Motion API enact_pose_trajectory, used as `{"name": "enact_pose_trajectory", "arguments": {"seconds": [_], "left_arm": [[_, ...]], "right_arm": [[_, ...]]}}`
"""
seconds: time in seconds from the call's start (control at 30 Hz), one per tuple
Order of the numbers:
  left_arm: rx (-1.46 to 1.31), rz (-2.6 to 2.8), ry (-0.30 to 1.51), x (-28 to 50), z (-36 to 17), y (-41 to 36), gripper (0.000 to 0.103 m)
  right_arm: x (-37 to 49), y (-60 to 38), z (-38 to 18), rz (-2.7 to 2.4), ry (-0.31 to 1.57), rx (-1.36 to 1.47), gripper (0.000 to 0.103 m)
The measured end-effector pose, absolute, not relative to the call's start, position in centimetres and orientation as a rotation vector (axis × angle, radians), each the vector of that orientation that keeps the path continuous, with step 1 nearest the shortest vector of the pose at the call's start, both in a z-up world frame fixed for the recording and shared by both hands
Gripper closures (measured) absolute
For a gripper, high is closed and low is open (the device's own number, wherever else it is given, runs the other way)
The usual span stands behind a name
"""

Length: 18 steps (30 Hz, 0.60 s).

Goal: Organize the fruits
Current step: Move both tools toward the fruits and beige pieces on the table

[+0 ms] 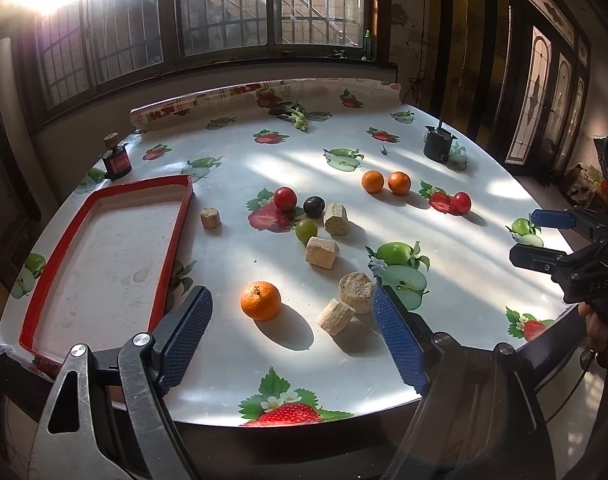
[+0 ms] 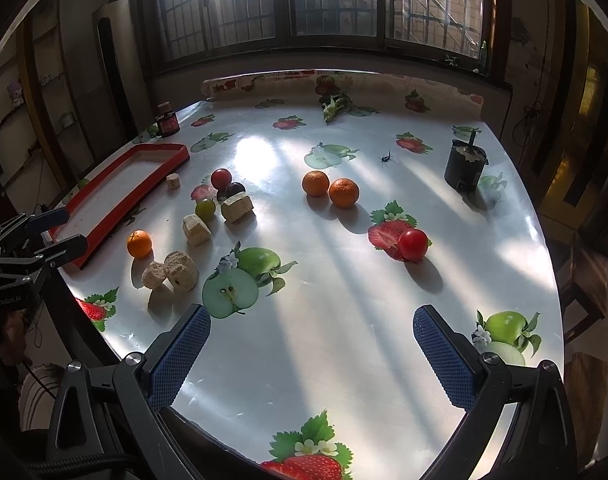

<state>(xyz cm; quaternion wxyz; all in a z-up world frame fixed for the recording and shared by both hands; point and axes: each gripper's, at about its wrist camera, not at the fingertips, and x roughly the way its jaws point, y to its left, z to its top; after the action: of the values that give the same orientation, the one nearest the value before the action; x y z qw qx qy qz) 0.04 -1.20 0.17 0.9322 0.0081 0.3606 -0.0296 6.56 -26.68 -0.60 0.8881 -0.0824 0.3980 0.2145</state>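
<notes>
A red-rimmed tray (image 1: 172,256) (image 2: 104,216) lies at the table's left with nothing in it. A lone orange (image 1: 261,300) (image 2: 139,244) sits near the front, just beyond my open left gripper (image 1: 292,312). Two more oranges (image 1: 373,181) (image 2: 315,183) lie together further back. A red fruit (image 1: 285,198), a dark one (image 1: 314,206) and a green one (image 1: 306,231) cluster mid-table. Another red fruit (image 1: 461,202) (image 2: 413,244) rests at the right. My right gripper (image 2: 312,332) hangs open over bare tablecloth, nothing between its fingers.
Several beige cork-like blocks (image 1: 336,316) (image 2: 181,271) lie scattered among the fruit. A black pot (image 1: 438,145) (image 2: 465,169) stands back right and a small dark jar (image 1: 116,162) (image 2: 167,120) back left. A green sprig (image 1: 298,114) lies at the far edge.
</notes>
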Motion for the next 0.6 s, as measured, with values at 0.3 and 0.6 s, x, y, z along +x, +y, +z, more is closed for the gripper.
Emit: {"name": "enact_pose_trajectory", "arguments": {"seconds": [0.3,0.6], "left_arm": [[0.035,-0.115,0.844,1.2,-2.3,-2.2,0.02],[0.036,-0.13,0.897,2.7,-4.4,-2.5,0.02]], "right_arm": [[8.0,-27.9,-1.9,0.436,0.811,-0.129,0.001],[9.7,-28.8,-2.9,0.418,0.815,-0.091,0.001]]}}
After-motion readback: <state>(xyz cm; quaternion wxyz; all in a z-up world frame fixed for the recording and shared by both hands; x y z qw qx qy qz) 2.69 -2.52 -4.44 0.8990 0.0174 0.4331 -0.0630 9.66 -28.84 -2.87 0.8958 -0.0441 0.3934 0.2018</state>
